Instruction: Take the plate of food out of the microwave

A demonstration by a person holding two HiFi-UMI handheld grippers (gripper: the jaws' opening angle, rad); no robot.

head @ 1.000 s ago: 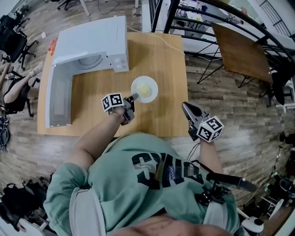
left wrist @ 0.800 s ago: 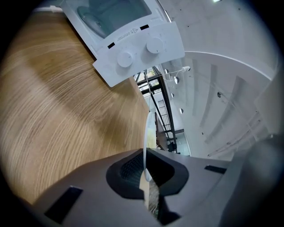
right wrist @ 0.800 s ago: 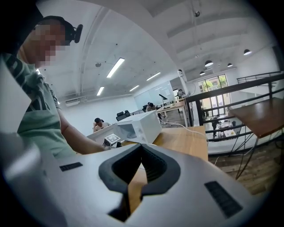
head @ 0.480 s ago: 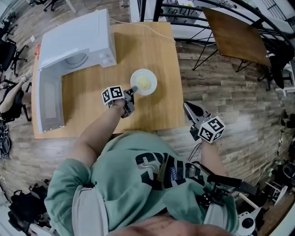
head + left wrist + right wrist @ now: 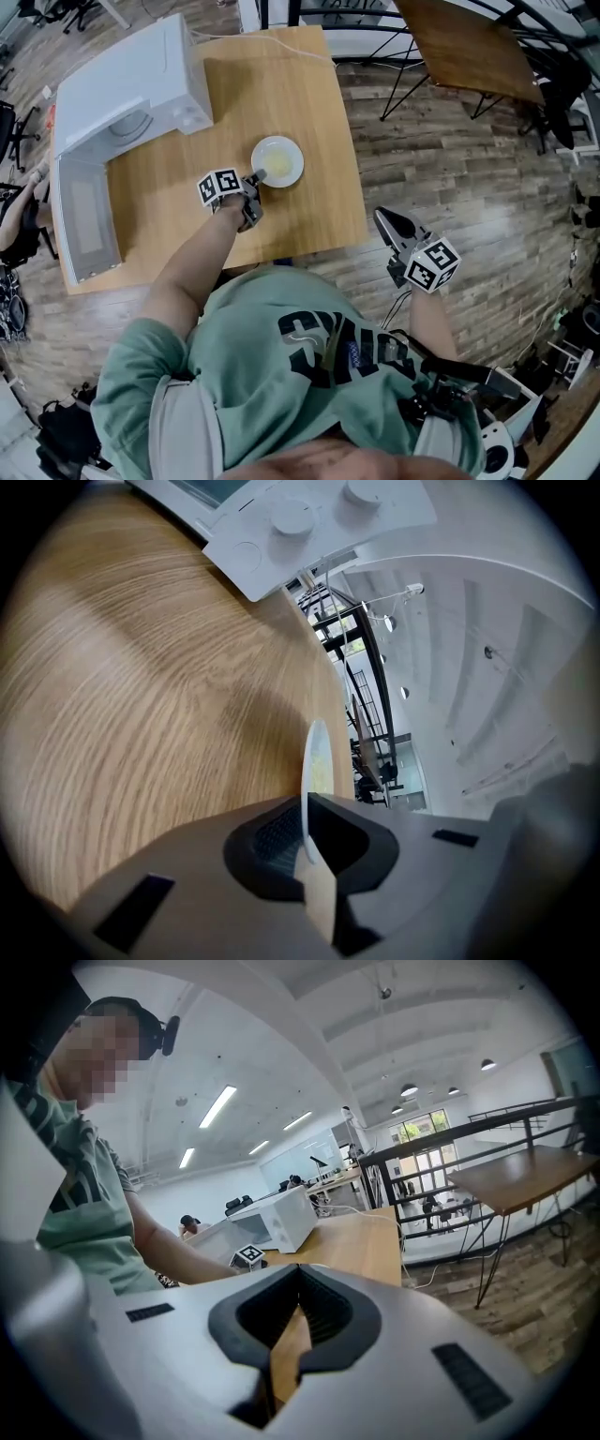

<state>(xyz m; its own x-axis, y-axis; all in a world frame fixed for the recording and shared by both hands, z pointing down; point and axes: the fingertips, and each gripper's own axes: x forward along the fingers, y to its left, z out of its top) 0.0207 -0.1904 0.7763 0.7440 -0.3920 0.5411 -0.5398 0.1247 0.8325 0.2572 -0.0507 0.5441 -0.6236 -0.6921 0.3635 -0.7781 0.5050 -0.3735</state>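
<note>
The plate (image 5: 277, 161) is pinched at its near rim by the left tongs (image 5: 251, 189). In the left gripper view the rim is seen edge-on between the pads, which are pressed onto it (image 5: 314, 761). The plate extends straight ahead of these tongs, along the line in which they point, with the yellowish food (image 5: 273, 169) just beyond the pinched edge. Being round, it has no long axis to be reckoned with, and its face is held flat to the table (image 5: 281, 75). Whether it already rests on the wood or hangs just above it cannot be told.

The microwave (image 5: 131, 80) stands beyond the left tongs and off to their left, well apart from the plate, with its door (image 5: 84, 225) swung open. The plate is therefore judged to be out already, and only the setting-down and release are judged to remain.

The right tongs (image 5: 384, 221) are held off the table's edge, well apart from the plate. Their jaws are pressed together on nothing (image 5: 286, 1335). The left hand is much the nearer, so the release is judged to be its work: the jaws to be spread, then drawn straight back from the rim.
</note>
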